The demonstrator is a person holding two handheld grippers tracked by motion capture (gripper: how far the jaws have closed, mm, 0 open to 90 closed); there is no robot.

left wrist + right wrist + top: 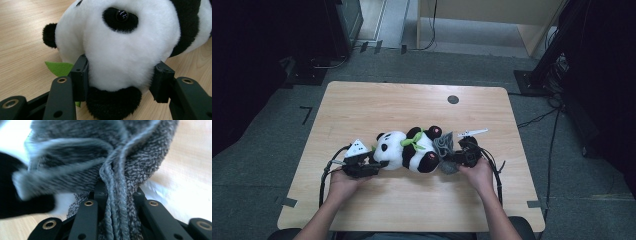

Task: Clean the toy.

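Black-and-white plush panda point(409, 149) with green fabric leaves point(410, 142) at the neck, lying on its side near the middle of the light wooden table point(362, 105), head toward the left edge. Left claw point(371, 167) partly open around the head: in the left gripper view, black pads point(80, 75) pressing into the white fur on either side of the head point(117, 47), just above a black ear point(112, 102), a green leaf tip point(59, 68) beside the near jaw. Right claw point(451, 161) closed down on a grey knitted cloth point(444, 146), bunched against the panda's black feet point(428, 161) on the side toward the right edge. In the right gripper view, folds of the grey knit point(117, 202) pinched tight between the jaws, black plush point(15, 195) alongside. Small dark round hole point(453, 99) near the far edge.
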